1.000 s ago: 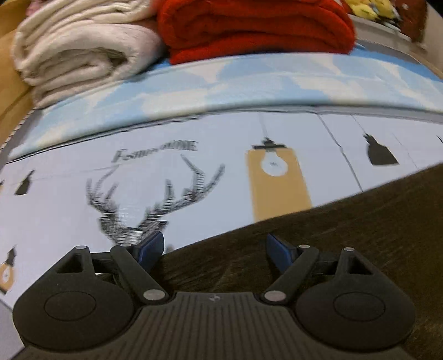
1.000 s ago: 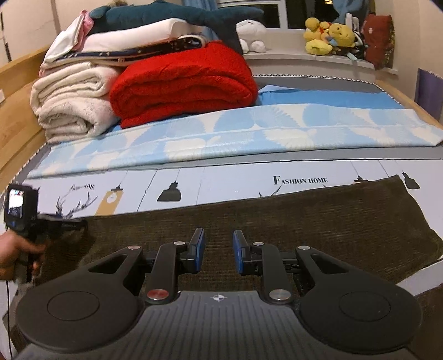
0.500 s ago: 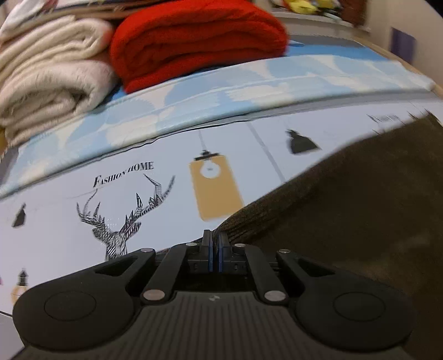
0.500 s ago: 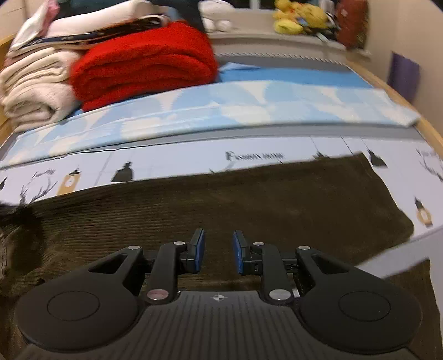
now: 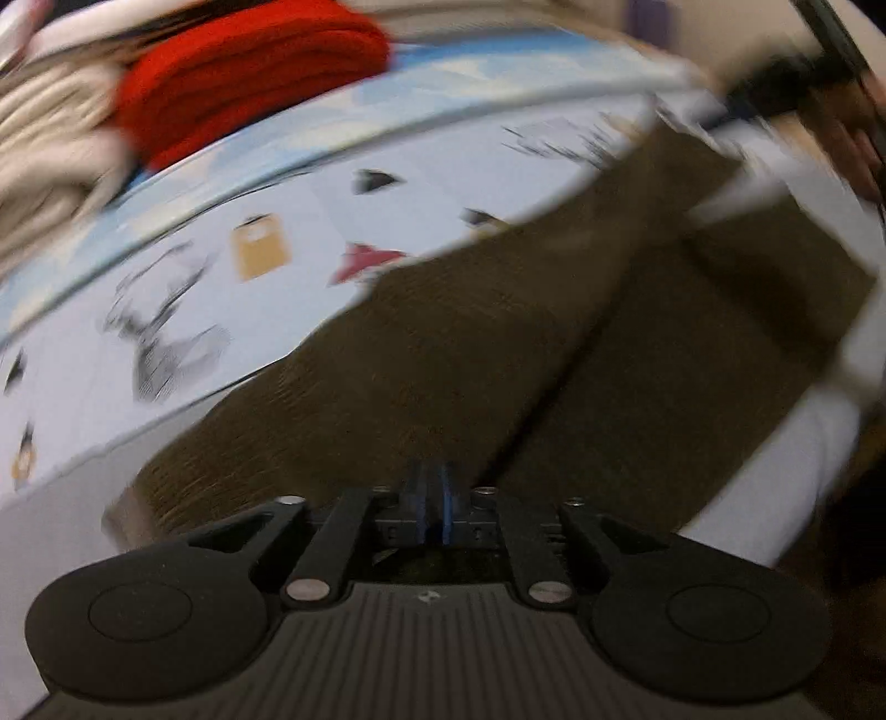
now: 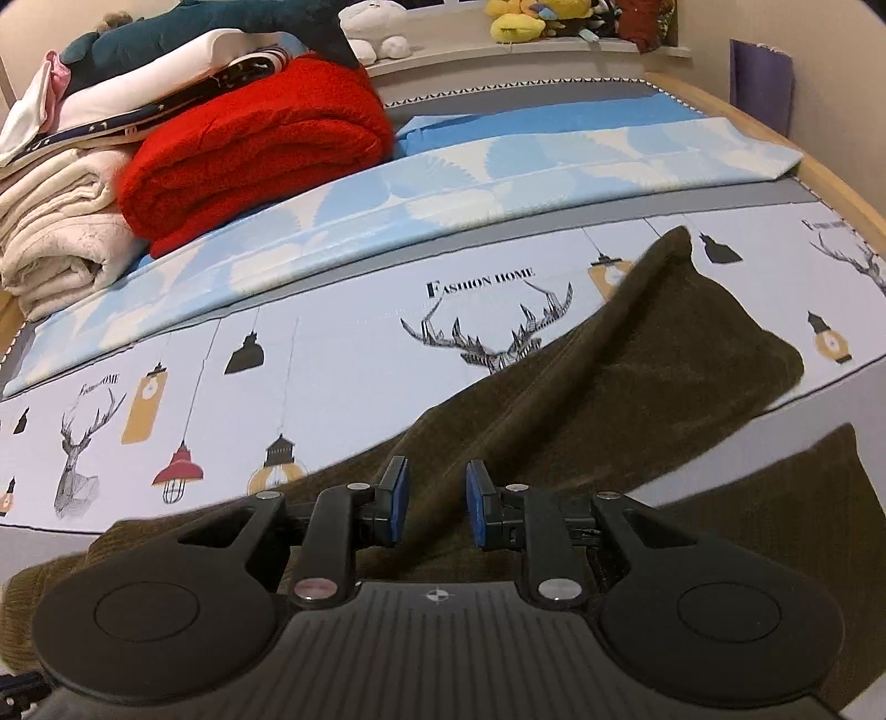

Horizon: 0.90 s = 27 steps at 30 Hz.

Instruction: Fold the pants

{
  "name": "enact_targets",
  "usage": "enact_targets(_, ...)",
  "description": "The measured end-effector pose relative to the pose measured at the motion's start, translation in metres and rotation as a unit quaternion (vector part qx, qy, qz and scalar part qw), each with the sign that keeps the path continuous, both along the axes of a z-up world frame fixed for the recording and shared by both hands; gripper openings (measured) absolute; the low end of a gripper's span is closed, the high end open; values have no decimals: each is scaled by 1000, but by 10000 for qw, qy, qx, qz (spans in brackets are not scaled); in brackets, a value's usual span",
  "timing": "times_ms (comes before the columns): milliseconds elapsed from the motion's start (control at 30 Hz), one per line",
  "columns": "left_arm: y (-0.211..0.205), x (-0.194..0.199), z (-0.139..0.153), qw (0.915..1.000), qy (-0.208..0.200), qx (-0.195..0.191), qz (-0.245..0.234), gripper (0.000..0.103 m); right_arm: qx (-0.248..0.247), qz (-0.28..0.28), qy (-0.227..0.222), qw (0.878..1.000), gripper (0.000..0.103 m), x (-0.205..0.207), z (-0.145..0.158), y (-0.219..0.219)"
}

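Dark brown corduroy pants [image 6: 637,376] lie across the printed bed sheet [image 6: 343,354], one part raised in a slanting fold toward the right. My right gripper [image 6: 437,507] hovers open just above the cloth, nothing between its blue pads. The left wrist view is blurred by motion. There my left gripper [image 5: 434,498] has its pads almost together on an edge of the pants [image 5: 498,360], which trail away from it. Its jaws are opening slightly, with fabric still between them. A blurred hand [image 5: 853,149] shows at the top right.
A folded red blanket [image 6: 260,138] and cream blankets [image 6: 61,232] are stacked at the back left, with more bedding on top. A pale blue patterned cover [image 6: 498,177] runs across behind the pants. Plush toys [image 6: 526,16] sit on the far ledge. The wooden bed frame [image 6: 775,133] borders the right.
My left gripper shut on the pants' left edge and swept right and up, dragging the cloth over itself. My right gripper shifted a little above the pants and stayed open.
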<state>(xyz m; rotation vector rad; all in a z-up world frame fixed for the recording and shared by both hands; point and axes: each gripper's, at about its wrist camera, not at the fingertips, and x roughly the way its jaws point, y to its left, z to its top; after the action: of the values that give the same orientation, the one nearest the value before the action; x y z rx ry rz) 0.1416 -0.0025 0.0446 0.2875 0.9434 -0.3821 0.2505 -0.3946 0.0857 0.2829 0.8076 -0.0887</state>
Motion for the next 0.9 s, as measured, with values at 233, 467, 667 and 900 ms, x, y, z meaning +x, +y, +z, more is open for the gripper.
enact_targets(233, 128, 24, -30, 9163, 1580, -2213, 2940, 31, 107, -239, 50, 9996, 23, -9, -1, -14)
enact_targets(467, 158, 48, -86, 8523, 2399, -2466, 3939, 64, 824, -798, 1, 9934, 24, -2, -10, -58)
enact_targets(667, 177, 68, -90, 8322, 2339, -2681, 4253, 58, 1645, -1383, 26, 9766, 25, 14, -34, -104)
enact_targets(900, 189, 70, -68, 8389, 1684, -2507, 4527, 30, 1978, -1736, 215, 9645, 32, 49, -71, -120)
